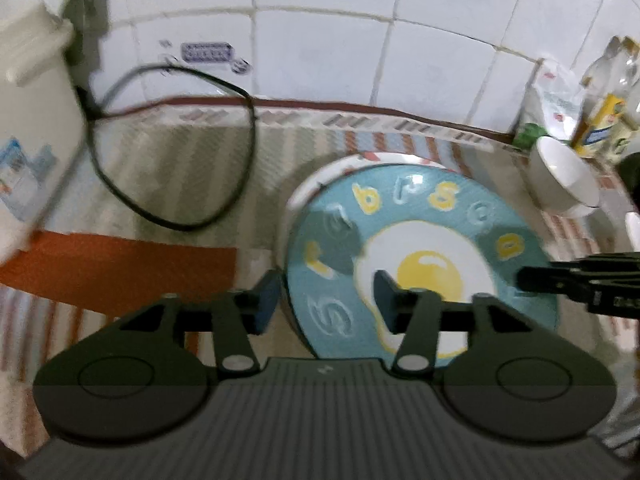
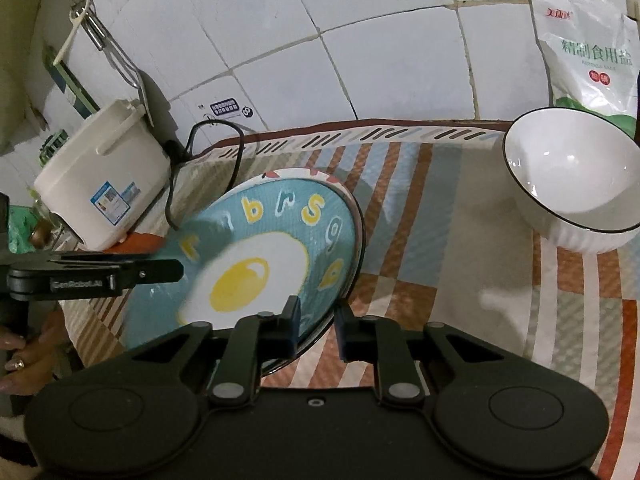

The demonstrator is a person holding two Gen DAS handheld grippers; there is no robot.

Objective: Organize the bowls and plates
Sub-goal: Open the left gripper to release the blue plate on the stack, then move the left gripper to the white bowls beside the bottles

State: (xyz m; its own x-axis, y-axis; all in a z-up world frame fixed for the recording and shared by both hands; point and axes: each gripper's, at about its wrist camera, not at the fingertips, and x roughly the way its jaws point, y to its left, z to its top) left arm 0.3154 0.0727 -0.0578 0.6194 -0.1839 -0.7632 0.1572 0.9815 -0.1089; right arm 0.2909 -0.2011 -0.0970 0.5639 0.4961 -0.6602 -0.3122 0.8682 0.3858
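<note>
A blue plate (image 1: 420, 216) (image 2: 256, 236) printed with a fried egg and letters lies on the striped cloth. The white, patterned rim of a second plate (image 1: 360, 162) (image 2: 296, 174) shows beneath its far edge. My left gripper (image 1: 326, 300) stands open, with the blue plate's left rim between its fingers and not pressed. My right gripper (image 2: 318, 326) is shut on the plate's right rim, one finger above it and one outside it. A white bowl (image 2: 572, 184) (image 1: 560, 176) stands upright at the back right, apart from both grippers.
A white rice cooker (image 2: 104, 176) with a black cord (image 1: 172, 140) stands at the back left. A salt bag (image 2: 588, 52) leans on the tiled wall behind the bowl, with bottles (image 1: 608, 112) beside it. A person's hand (image 2: 24, 356) holds the left gripper's handle.
</note>
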